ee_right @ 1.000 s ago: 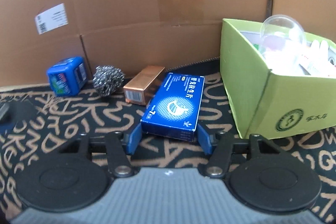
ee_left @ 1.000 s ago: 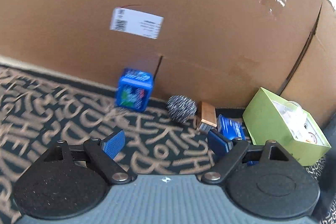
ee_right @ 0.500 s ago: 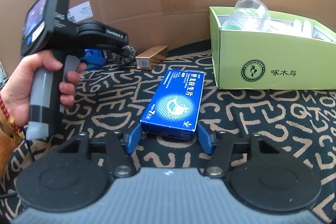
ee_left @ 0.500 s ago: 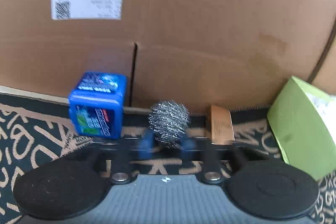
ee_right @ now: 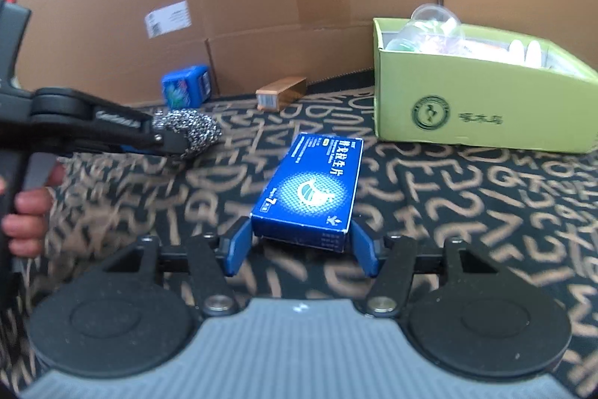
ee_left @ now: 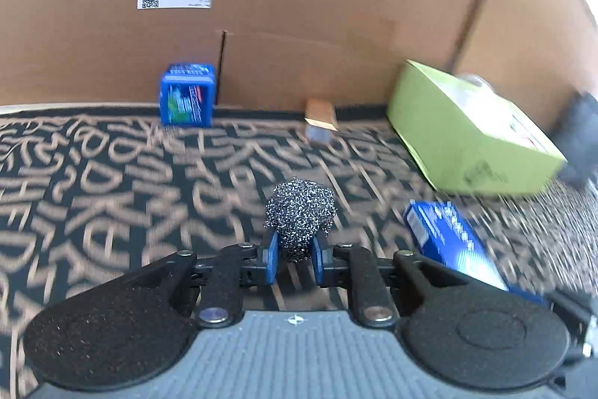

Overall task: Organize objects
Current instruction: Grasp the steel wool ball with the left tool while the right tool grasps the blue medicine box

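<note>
My left gripper [ee_left: 293, 255] is shut on a steel wool ball [ee_left: 300, 216] and holds it above the patterned mat; it also shows in the right wrist view [ee_right: 194, 131]. My right gripper [ee_right: 299, 243] is shut on the near end of a flat blue medicine box [ee_right: 312, 191], which also shows at the lower right of the left wrist view [ee_left: 450, 242]. A green cardboard box [ee_right: 474, 111] holding several items stands at the right, also in the left wrist view [ee_left: 467, 137].
A blue cube box [ee_left: 187, 95] and a small copper-coloured box [ee_left: 319, 116] sit by the brown cardboard wall [ee_left: 299, 6]. The black mat with tan lettering [ee_left: 112, 182] covers the surface. The hand holding the left gripper [ee_right: 26, 208] is at the left.
My left gripper closed on the steel wool ball and pulled it back from the cardboard wall. My right gripper drew back with the blue medicine box, away from the green box.
</note>
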`<state>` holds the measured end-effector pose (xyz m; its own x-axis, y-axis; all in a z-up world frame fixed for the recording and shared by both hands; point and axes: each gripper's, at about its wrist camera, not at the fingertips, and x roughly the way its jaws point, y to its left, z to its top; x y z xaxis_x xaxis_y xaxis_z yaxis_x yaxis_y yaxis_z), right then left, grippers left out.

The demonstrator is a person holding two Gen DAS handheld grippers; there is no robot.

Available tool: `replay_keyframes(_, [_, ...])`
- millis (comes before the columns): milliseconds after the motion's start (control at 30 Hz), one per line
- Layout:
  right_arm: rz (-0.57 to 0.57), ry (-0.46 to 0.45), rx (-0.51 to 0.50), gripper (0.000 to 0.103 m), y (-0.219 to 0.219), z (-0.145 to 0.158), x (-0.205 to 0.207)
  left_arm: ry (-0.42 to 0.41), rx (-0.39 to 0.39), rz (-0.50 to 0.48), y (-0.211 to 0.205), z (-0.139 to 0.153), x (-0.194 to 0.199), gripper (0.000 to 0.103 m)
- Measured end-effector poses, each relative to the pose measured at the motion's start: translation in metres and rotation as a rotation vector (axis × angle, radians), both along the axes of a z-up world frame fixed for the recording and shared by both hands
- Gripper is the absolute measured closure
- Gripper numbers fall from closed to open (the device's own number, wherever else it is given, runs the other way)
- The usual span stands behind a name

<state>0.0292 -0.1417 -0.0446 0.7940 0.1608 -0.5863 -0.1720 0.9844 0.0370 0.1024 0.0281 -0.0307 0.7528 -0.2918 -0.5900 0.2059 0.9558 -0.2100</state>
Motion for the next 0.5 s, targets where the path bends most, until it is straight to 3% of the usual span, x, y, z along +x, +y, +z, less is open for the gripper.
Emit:
replay_keyframes(67, [-0.004, -0.011, -0.047, 0.046, -0.002, 0.002, -0.017, -0.001, -0.003, 0.006, -0.003, -0.004, -0.018, 0.082])
replay_keyframes(133, [-0.011, -0.001, -0.055, 0.044, -0.006, 0.003, -0.026, 0.009, -0.013, 0.03, -0.007, -0.008, -0.025, 0.069])
replay_keyframes(200, [-0.015, -0.014, -0.045, 0.032, -0.009, 0.006, -0.03, 0.005, -0.037, 0.062, -0.007, -0.008, -0.027, 0.039])
replay_keyframes(233, [-0.017, -0.026, -0.045, 0.03, -0.01, 0.008, -0.031, -0.006, -0.04, 0.082, -0.007, -0.007, -0.028, 0.035])
replay_keyframes(300, [-0.023, -0.045, -0.046, 0.029, -0.011, 0.01, -0.028, -0.029, -0.023, 0.119, -0.007, -0.003, -0.026, 0.033])
replay_keyframes(500, [-0.04, -0.029, -0.021, 0.025, -0.011, 0.007, -0.005, -0.054, 0.004, 0.105, -0.012, 0.005, -0.016, 0.033])
